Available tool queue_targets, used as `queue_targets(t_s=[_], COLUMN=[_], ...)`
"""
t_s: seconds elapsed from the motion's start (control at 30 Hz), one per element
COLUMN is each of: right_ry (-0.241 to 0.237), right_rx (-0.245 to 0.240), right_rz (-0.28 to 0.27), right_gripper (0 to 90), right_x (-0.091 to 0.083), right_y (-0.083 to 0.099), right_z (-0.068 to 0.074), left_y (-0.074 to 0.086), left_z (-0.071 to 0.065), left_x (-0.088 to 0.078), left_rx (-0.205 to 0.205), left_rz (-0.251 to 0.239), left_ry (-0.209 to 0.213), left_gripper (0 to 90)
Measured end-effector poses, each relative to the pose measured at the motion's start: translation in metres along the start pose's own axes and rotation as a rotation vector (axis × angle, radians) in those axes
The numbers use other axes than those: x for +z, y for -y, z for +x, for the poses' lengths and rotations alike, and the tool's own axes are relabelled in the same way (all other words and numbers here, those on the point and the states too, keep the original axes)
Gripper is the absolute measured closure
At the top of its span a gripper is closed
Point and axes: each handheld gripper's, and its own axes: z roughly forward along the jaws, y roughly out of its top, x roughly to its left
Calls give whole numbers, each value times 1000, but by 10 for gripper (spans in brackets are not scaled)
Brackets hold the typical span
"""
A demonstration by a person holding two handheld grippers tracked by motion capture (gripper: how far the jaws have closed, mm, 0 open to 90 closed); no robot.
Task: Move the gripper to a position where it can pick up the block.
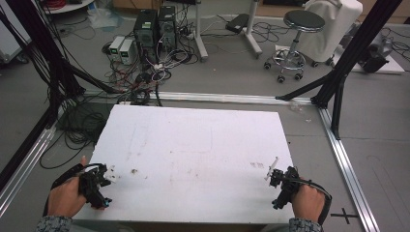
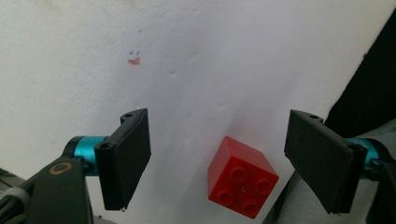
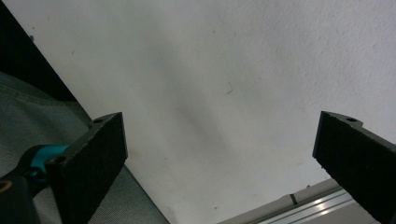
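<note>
Apparently nothing has been picked up yet. The left tool point(image 2: 217, 158) is held with its jaws apart over the white desk point(image 2: 210, 56), and a red brick point(image 2: 242, 177) lies flat between them, ungrasped. The right tool point(image 3: 219, 163) is likewise spread wide, with only bare desk beneath. Any grasping is judged still to be done.

A red toy building brick point(image 2: 243, 177) lies on the white tabletop point(image 2: 210, 60), seen in the left gripper view. It is square, with four round studs on its upper face in a two-by-two pattern, and it sits studs-up, turned so one corner points toward the camera. Its plastic is glossy, with a small highlight between the studs. It rests near the table's edge, between the two jaws and closer to the one on the right, touching neither.
</note>
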Motion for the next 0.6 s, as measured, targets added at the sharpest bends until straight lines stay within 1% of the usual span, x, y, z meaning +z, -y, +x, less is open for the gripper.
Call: queue_targets(t_s=[0.13, 0.2, 0.33, 0.37, 0.4, 0.53, 0.6], right_ry=[-7, -5, -3, -2, -2, -5, -5], right_rx=[-1, 3, -1, -1, -1, -6, -6], right_rz=[-4, -1, -5, -3, -3, -6, -6], right_gripper=[21, 21, 22, 21, 21, 22, 21], right_x=[0, 0, -1, -1, -1, -1, -1], right_y=[1, 2, 2, 1, 1, 0, 0], right_z=[0, 0, 0, 0, 0, 0, 0], left_y=[-2, -2, -2, -1, -1, -1, -1], left_z=[-1, -1, -1, -2, -2, -4, -4], left_x=[0, 1, 0, 0, 0, -2, -2], left_rx=[58, 91, 136, 163, 163, 224, 249], left_rz=[0, 13, 14, 13, 13, 17, 34], left_ry=[9, 21, 33, 37, 37, 39, 34], left_gripper=[229, 229, 229, 229, 229, 229, 229])
